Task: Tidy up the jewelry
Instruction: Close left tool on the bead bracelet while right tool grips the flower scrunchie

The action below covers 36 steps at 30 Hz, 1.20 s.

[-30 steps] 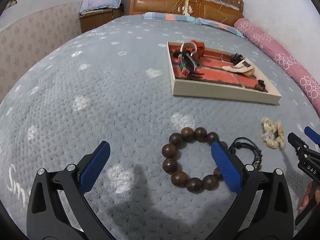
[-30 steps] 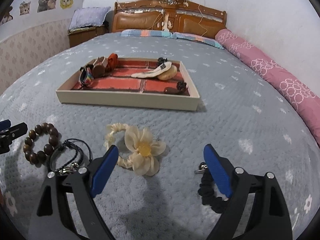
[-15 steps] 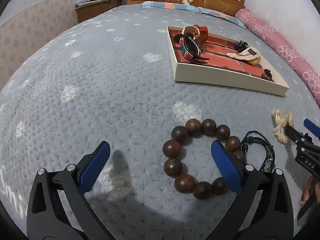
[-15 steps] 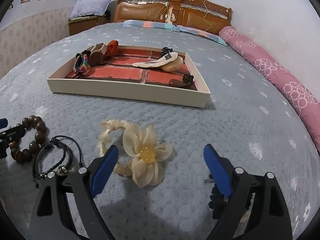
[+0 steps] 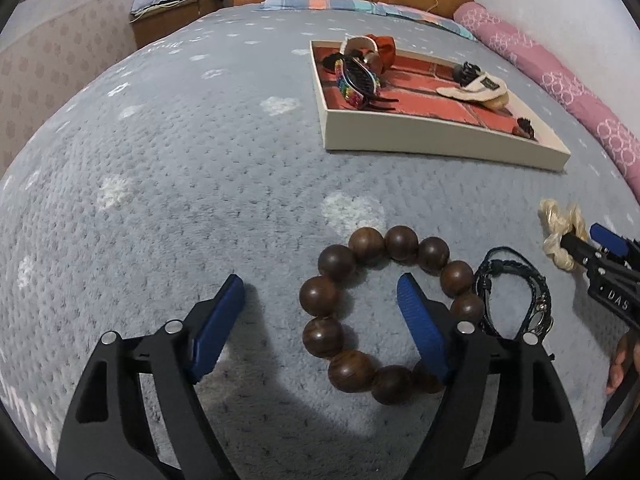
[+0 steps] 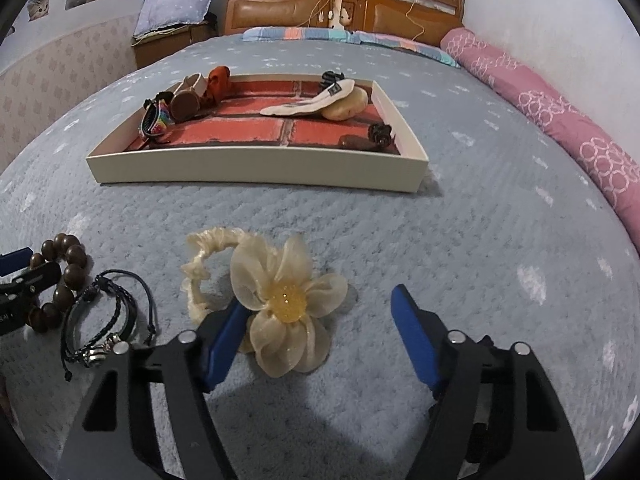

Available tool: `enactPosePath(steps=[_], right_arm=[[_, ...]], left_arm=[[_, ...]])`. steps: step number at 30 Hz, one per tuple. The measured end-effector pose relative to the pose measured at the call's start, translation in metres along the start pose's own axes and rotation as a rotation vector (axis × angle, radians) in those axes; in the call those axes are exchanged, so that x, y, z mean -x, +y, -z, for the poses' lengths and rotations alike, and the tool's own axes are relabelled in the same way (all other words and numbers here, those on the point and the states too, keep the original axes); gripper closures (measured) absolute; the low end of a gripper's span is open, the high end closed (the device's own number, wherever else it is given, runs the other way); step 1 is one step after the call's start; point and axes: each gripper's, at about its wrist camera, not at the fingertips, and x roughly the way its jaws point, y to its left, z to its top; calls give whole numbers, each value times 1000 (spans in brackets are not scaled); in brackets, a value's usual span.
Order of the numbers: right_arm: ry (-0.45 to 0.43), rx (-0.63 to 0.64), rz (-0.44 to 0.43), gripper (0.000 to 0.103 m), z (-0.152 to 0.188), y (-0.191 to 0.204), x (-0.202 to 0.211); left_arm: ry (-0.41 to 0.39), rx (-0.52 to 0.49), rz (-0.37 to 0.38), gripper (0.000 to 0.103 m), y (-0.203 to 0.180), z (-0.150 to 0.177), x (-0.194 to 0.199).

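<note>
A bracelet of big brown wooden beads point(image 5: 324, 296) lies on the grey-blue blanket. My left gripper point(image 5: 320, 286) straddles its left side: the right finger stands inside the ring, the left finger outside, and the closing pads touch no bead. A black braided cord bracelet point(image 5: 516, 292) lies just right of the beads. A cream flower scrunchie point(image 6: 288, 304) sits between the closing jaws of my right gripper point(image 6: 320, 300). Its left pad is at the petals, its right pad well clear. The beads point(image 6: 74, 256) and cord bracelet point(image 6: 104, 312) also show at the left there.
A cream tray point(image 6: 256, 164) with a brick-pattern floor stands farther up the bed and holds hair clips and other accessories. A pink bolster point(image 6: 560, 120) runs along the right wall. The wooden headboard point(image 6: 344, 12) and a nightstand point(image 6: 172, 44) are at the back.
Both grippers sank toward the blanket and their jaws narrowed. The left one's right finger now stands inside the bead ring. The flower now lies between the right one's fingers.
</note>
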Motion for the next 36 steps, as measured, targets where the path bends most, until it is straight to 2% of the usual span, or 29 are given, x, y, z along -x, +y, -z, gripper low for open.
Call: enactPosePath(steps=[6, 8, 14, 17, 22, 27, 29, 36], right_arm=[[11, 0, -13, 44, 0, 1, -4], [9, 4, -19, 53, 1, 2, -5], [6, 10, -23, 60, 2, 4, -4], [2, 6, -25, 63, 2, 3, -2], [2, 0, -31, 64, 2, 1, -2], [-2, -2, -32, 64, 2, 0, 0], [-4, 0, -34, 71, 2, 1, 1], [-12, -9, -45, 82, 2, -2, 3]], left_arm=[[2, -44, 8, 29, -6, 0, -1], [2, -40, 13, 29, -6, 0, -1], [5, -46, 28, 35, -6, -3, -4], [3, -31, 30, 43, -3, -5, -5], [-9, -16, 30, 63, 1, -5, -4], [-17, -29, 29, 75, -2, -7, -5], [-20, -21, 33, 82, 0, -7, -4], [-34, -12, 37, 84, 1, -6, -1]])
